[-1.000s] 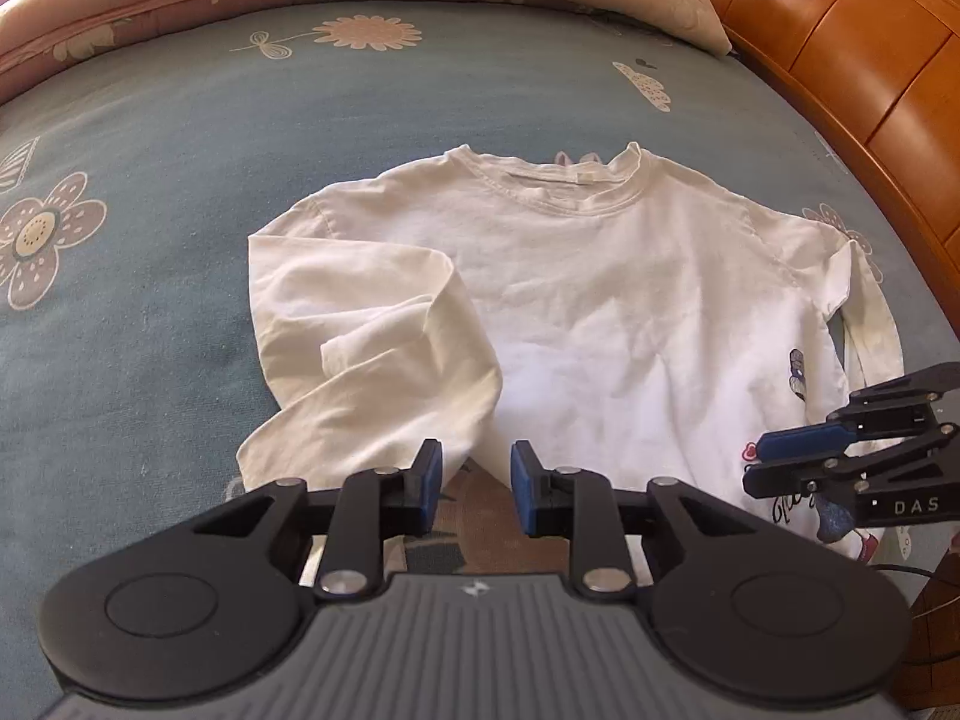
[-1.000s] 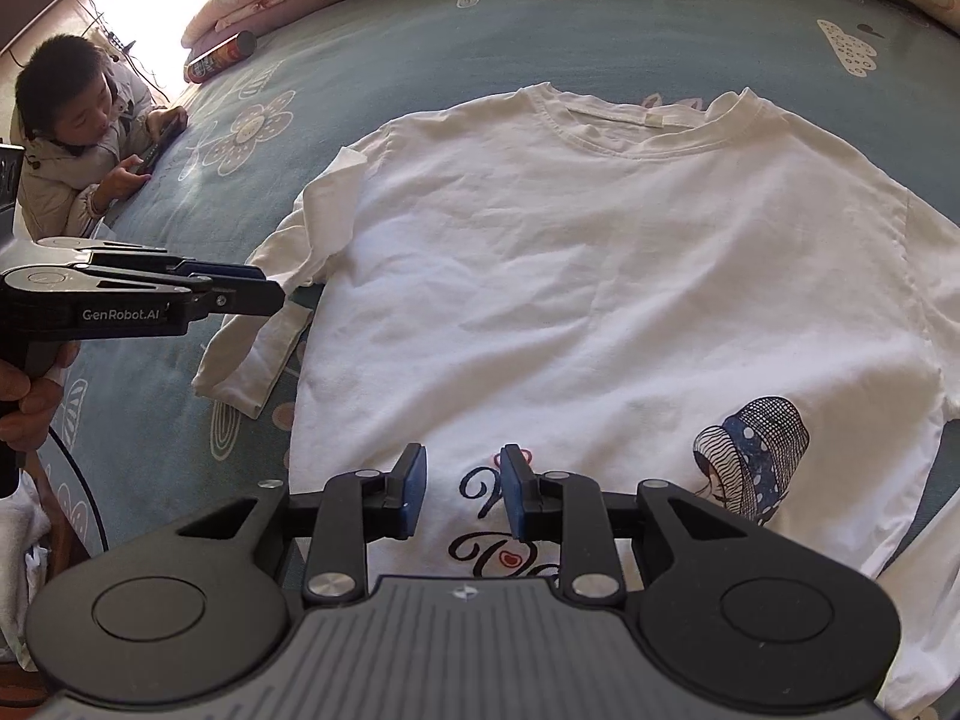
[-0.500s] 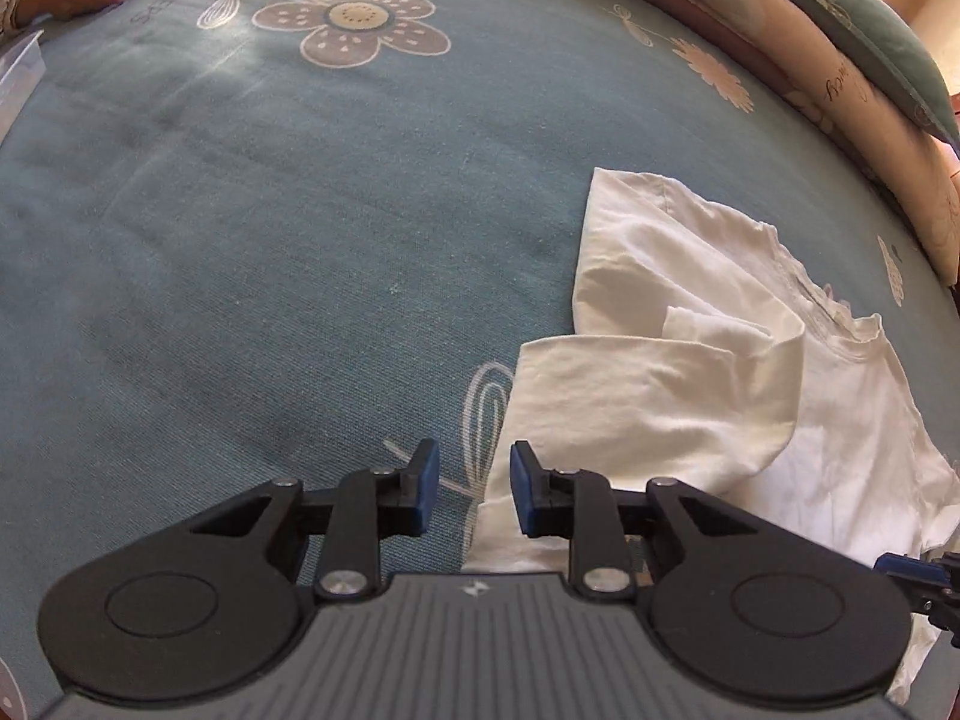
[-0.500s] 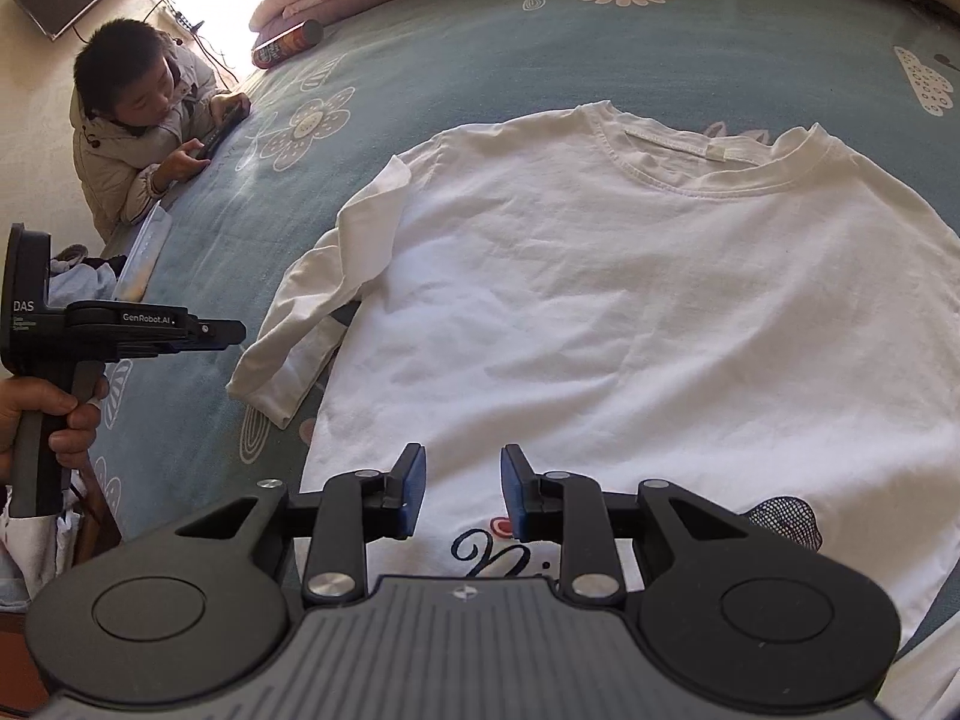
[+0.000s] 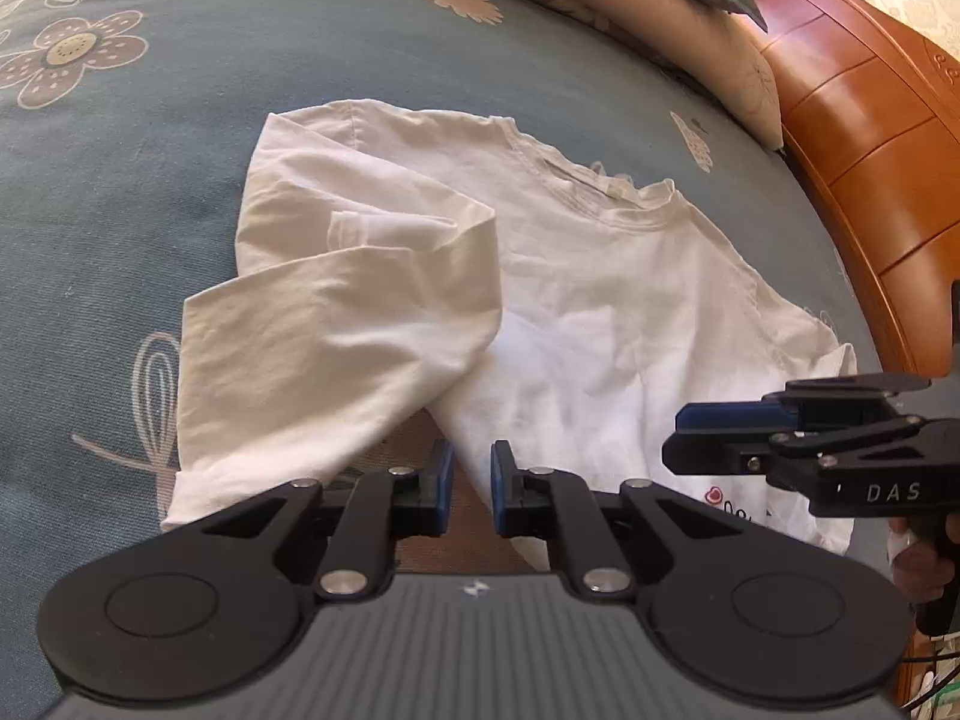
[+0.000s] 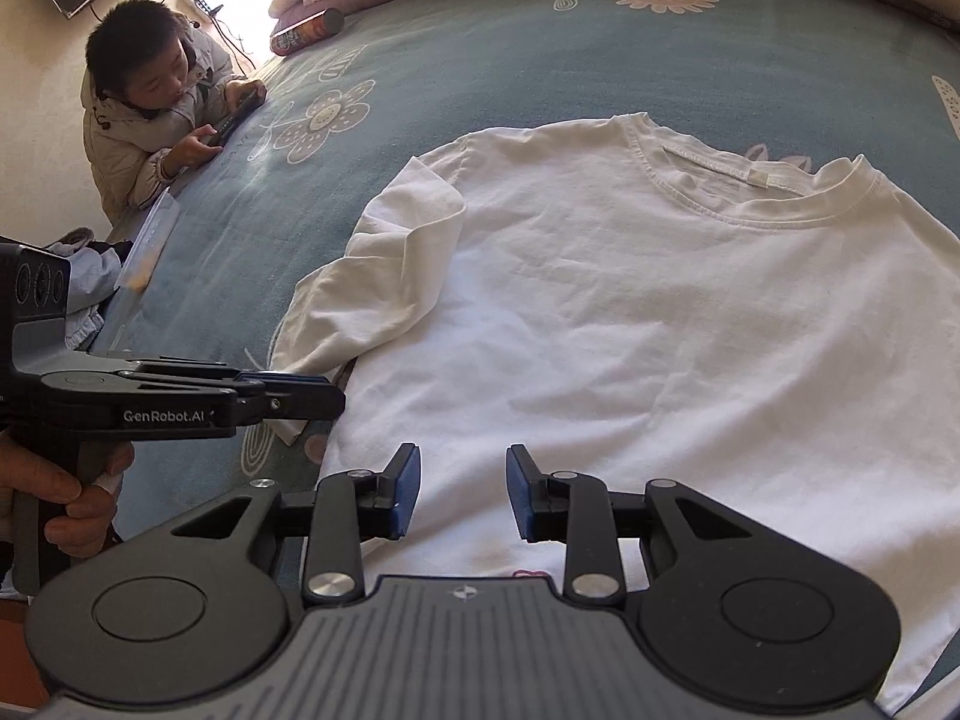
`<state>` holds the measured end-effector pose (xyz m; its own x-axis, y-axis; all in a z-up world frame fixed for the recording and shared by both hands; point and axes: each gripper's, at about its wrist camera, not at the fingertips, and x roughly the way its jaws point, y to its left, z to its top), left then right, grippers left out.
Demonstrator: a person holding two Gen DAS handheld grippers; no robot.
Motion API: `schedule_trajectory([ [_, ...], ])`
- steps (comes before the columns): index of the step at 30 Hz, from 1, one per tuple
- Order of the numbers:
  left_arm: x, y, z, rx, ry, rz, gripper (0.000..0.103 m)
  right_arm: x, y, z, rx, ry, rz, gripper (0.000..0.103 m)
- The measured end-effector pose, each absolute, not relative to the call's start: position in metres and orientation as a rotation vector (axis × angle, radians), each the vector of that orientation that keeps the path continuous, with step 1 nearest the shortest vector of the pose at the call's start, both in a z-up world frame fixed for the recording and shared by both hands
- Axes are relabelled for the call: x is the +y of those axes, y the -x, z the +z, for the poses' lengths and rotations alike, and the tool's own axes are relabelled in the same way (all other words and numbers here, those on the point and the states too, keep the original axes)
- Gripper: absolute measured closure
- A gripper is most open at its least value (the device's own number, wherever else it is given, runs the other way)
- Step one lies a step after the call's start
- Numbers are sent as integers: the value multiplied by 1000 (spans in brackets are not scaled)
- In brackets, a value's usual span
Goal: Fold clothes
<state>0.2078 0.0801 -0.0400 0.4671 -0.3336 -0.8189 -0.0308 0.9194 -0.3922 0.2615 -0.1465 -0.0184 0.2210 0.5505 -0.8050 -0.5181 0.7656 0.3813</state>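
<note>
Left wrist view. We recorded one white long-sleeved cotton shirt (image 5: 600,300) lying flat on a blue-grey bedspread with pale flower prints (image 5: 150,180), its sleeve (image 5: 336,336) folded back over itself beside the body. The left gripper (image 5: 467,489) hung over the gap between sleeve and hem; its jaws were closing, a narrow slot left, no cloth between the blue pads. The right gripper (image 5: 684,438) showed side-on at the right, over the shirt's printed hem. An orange wooden headboard (image 5: 864,138) and a floral pillow (image 5: 690,18) lay beyond.

Right wrist view. We recorded the right gripper (image 6: 462,492) moderately parted above the shirt's lower front, holding nothing. The left gripper (image 6: 324,396) sat by the sleeve cuff. A person in a pale padded jacket (image 6: 150,120) leaned on the bed's edge.
</note>
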Motion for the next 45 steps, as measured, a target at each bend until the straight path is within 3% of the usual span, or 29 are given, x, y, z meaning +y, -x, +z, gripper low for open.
schedule_trajectory([
  [8, 104, -178, -36, 1139, 239, -234, 90, -96, -271, -7, 1123, -63, 802, 68],
  [12, 126, -160, -32, 1148, 165, -241, 89, -60, -269, -28, 1242, -248, 849, 60],
  [21, 171, -140, -28, 1129, 243, -218, 88, -27, -278, -84, 1384, -549, 655, 57],
  [23, 176, -139, -28, 1122, 266, -212, 88, -29, -283, -86, 1385, -589, 613, 62],
  [25, 179, -140, -28, 1117, 278, -209, 88, -29, -286, -82, 1384, -568, 586, 94],
  [37, 182, -151, -30, 1110, 354, -233, 87, -73, -300, -23, 1209, -372, 499, 97],
  [39, 177, -157, -32, 1106, 365, -248, 81, -84, -303, -22, 1201, -339, 465, 97],
  [45, 156, -180, -41, 1083, 403, -299, 78, -119, -310, -42, 1248, -264, 352, 90],
])
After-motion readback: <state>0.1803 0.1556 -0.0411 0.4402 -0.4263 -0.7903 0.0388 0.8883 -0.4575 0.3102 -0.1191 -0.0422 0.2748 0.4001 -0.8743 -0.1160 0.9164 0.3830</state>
